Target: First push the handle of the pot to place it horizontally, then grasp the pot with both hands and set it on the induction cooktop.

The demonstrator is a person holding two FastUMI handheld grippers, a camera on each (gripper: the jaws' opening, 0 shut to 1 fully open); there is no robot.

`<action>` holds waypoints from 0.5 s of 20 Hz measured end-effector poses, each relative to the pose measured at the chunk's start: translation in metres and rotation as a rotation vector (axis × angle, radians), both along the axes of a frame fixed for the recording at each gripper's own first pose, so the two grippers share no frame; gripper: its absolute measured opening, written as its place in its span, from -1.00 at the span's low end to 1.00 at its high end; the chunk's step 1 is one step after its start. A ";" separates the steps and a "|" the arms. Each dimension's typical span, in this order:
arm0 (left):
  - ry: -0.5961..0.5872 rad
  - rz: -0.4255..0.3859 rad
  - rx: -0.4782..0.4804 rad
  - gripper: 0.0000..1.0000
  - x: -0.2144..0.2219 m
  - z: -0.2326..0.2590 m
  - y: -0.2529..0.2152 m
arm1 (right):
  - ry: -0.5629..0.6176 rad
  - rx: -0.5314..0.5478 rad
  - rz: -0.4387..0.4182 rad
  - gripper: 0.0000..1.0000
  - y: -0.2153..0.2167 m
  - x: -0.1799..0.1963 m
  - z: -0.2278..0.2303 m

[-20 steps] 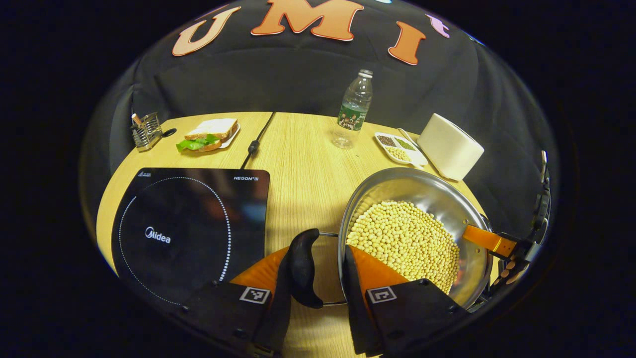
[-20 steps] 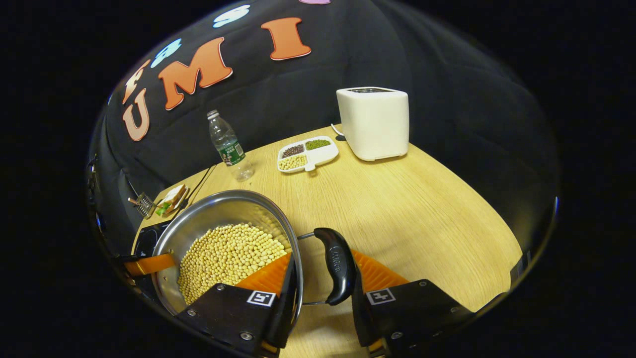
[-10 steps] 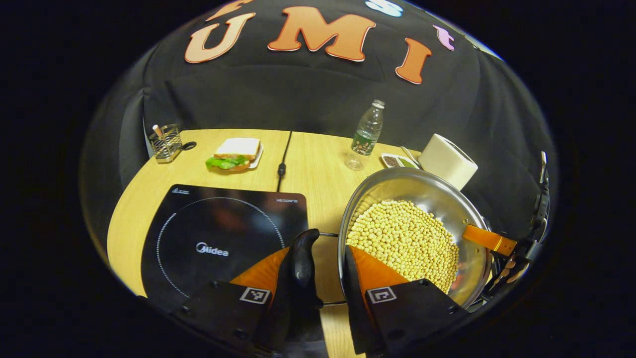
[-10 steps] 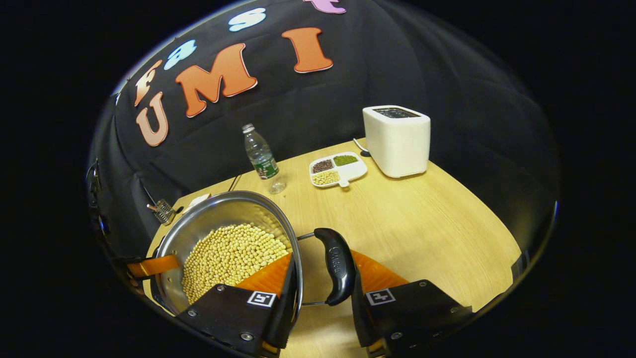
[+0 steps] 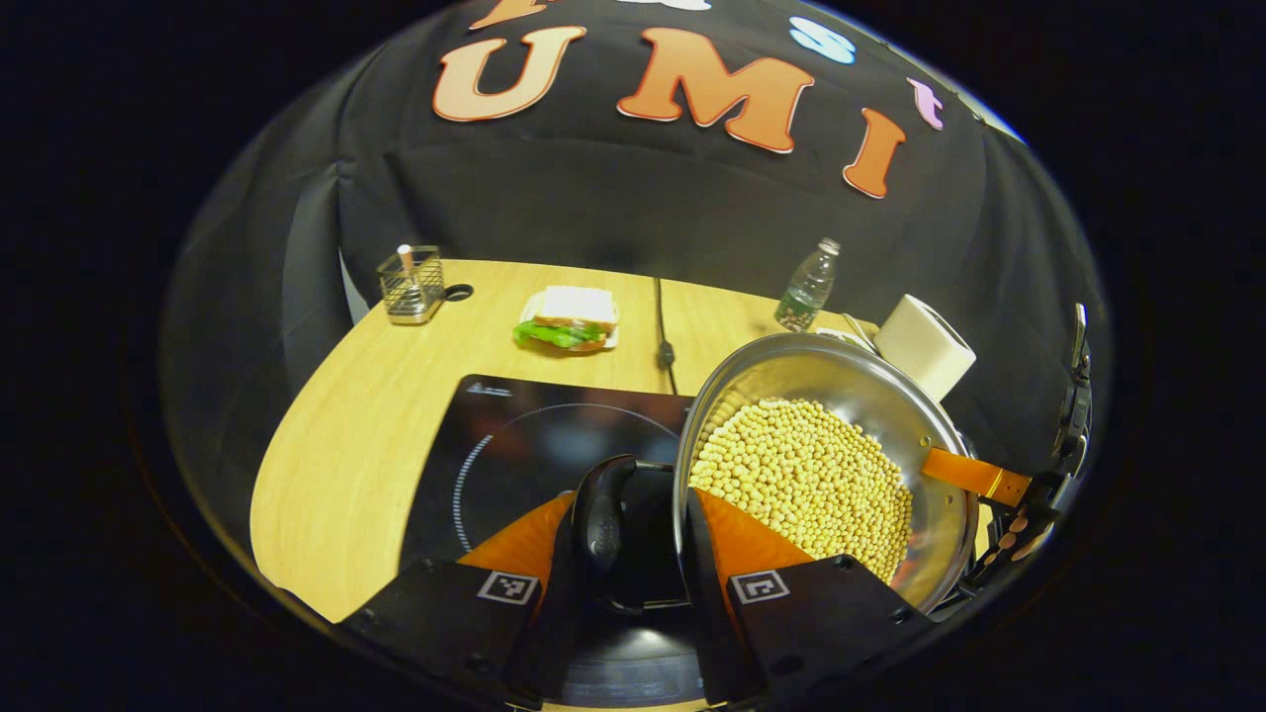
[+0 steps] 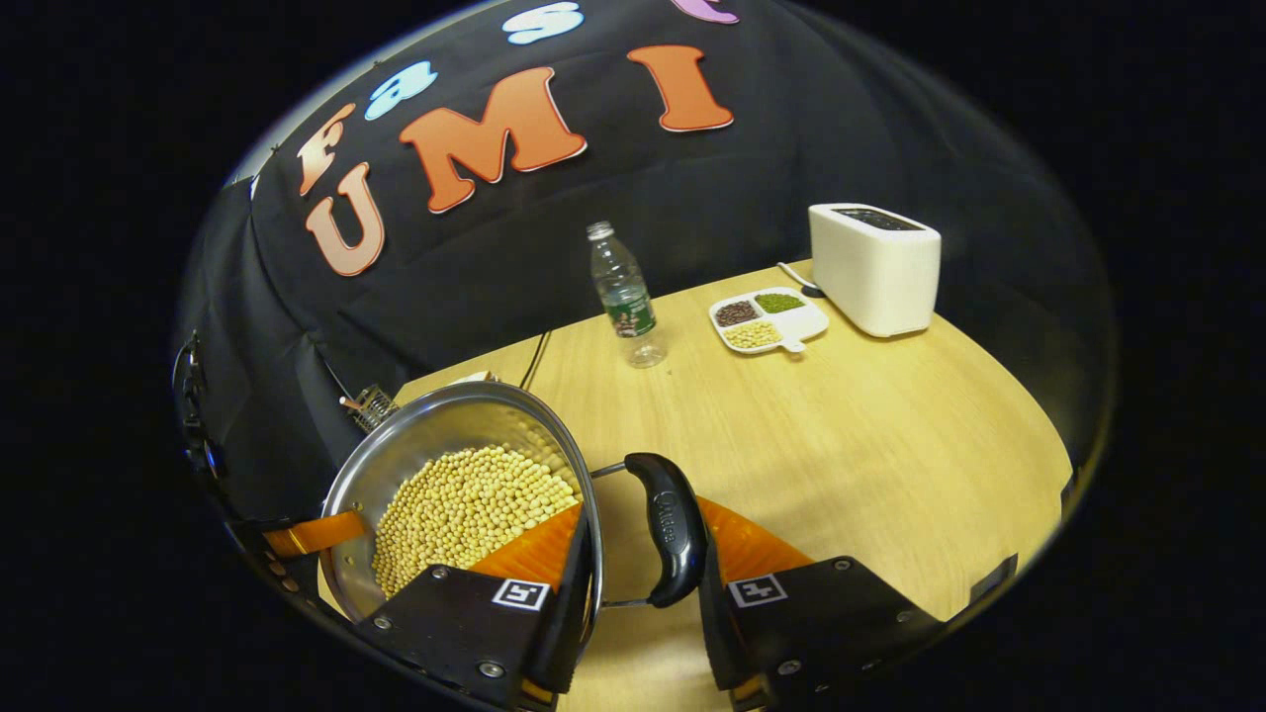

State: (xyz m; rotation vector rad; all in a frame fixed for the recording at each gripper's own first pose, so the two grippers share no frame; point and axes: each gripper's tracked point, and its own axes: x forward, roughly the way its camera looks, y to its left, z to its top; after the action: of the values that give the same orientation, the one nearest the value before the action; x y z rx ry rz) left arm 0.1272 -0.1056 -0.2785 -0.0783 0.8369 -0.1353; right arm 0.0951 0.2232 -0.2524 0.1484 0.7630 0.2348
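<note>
A steel pot (image 5: 841, 371) filled with soybeans (image 5: 801, 475) is held between both grippers. My left gripper (image 5: 633, 504) is shut across the pot's black left handle (image 5: 603, 514) and wall, with one finger outside the handle and the other inside the pot. That handle sits over the right part of the black induction cooktop (image 5: 514, 435). In the right gripper view, my right gripper (image 6: 638, 514) is shut the same way on the pot's (image 6: 445, 420) other black handle (image 6: 668, 529). Each view shows the opposite gripper's orange finger on the far rim.
At the back of the wooden table lie a sandwich (image 5: 569, 316), a wire holder (image 5: 407, 285), the cooktop's cable (image 5: 663, 336) and a water bottle (image 6: 623, 297). A divided dish of beans (image 6: 767, 318) and a white toaster (image 6: 875, 267) stand at the right.
Both grippers have carried the pot to the left. The cooktop, formerly well left of the pot, now lies under the left handle. The grips are unchanged.
</note>
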 end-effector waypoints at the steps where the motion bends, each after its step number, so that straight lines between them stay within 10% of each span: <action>1: 0.003 0.008 0.004 0.13 0.001 0.001 0.014 | 0.005 0.008 0.009 0.03 0.014 -0.003 -0.002; 10: 0.053 0.069 0.022 0.15 0.012 -0.010 0.109 | 0.059 0.012 0.079 0.02 0.103 -0.013 -0.026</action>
State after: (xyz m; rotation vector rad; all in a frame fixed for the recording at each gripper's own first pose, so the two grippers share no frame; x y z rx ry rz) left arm 0.1396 0.0032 -0.2890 -0.0903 0.8873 -0.0589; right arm 0.0820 0.3259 -0.2786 0.1371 0.8266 0.3108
